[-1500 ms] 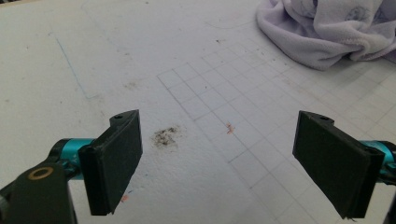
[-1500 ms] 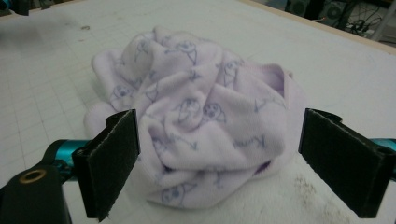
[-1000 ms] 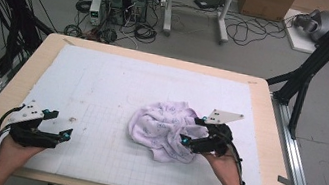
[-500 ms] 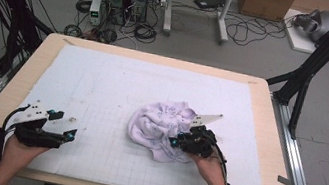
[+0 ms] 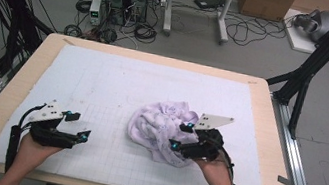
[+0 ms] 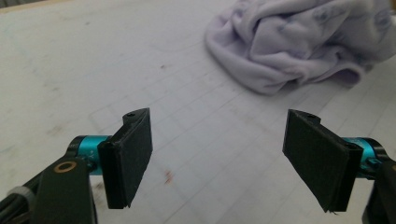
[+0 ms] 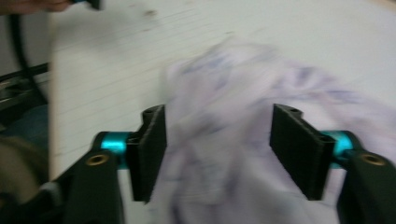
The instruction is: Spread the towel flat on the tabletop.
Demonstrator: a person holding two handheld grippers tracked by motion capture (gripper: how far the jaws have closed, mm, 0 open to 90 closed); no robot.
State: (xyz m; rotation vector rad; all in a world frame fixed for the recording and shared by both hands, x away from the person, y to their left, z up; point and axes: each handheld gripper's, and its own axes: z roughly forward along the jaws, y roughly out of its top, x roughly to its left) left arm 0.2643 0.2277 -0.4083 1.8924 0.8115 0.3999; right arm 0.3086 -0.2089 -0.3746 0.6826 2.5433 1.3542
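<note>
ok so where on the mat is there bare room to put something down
The white mat is bare across its far half, from the far edge to the crumpled lilac cloth. Also bare: the strip between the left tongs and the cloth. It is crowded at the near right, where the right tongs stand open over the cloth.

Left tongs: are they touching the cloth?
Apart. The left gripper view shows the left tongs open over bare mat, with a clear stretch of mat before the cloth.
</note>
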